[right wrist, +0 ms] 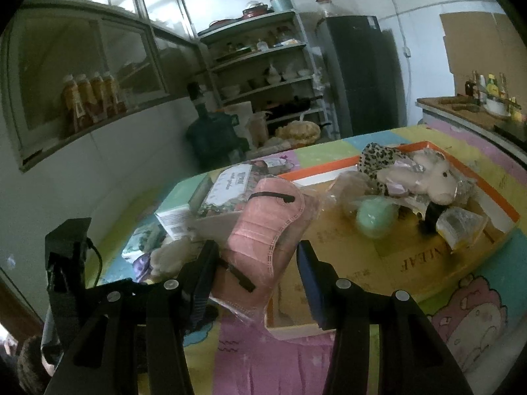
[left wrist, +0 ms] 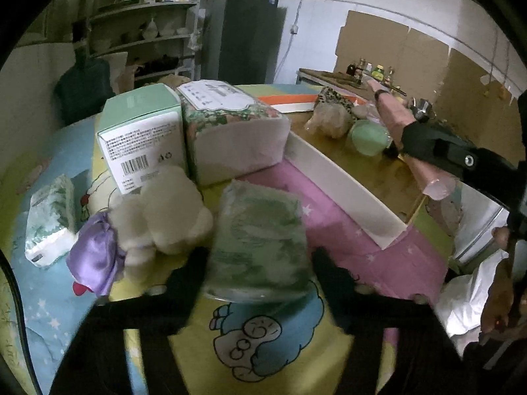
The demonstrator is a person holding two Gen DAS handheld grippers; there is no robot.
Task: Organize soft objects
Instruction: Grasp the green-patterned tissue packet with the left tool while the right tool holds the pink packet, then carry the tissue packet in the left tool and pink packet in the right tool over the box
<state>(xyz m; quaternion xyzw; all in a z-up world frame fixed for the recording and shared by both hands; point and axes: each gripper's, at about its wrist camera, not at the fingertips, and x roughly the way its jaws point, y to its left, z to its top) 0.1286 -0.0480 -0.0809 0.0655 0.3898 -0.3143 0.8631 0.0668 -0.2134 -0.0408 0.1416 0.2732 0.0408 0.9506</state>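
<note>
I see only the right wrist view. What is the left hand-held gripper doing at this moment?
Observer: The left hand-held gripper is closed on a green tissue pack, beside the white plush toy.
Operator: Does my pink mask pack touch the tray?
Observer: It seems not; the left view shows the pink mask pack lifted above the wooden tray floor, in the right hand-held gripper.

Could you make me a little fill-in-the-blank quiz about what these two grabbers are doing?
1. The left gripper holds a ____ tissue pack.
2. The right gripper holds a bagged face mask coloured ____.
3. The leopard-print fabric lies in the ____-rimmed box.

Missing words: green; pink; orange
</note>
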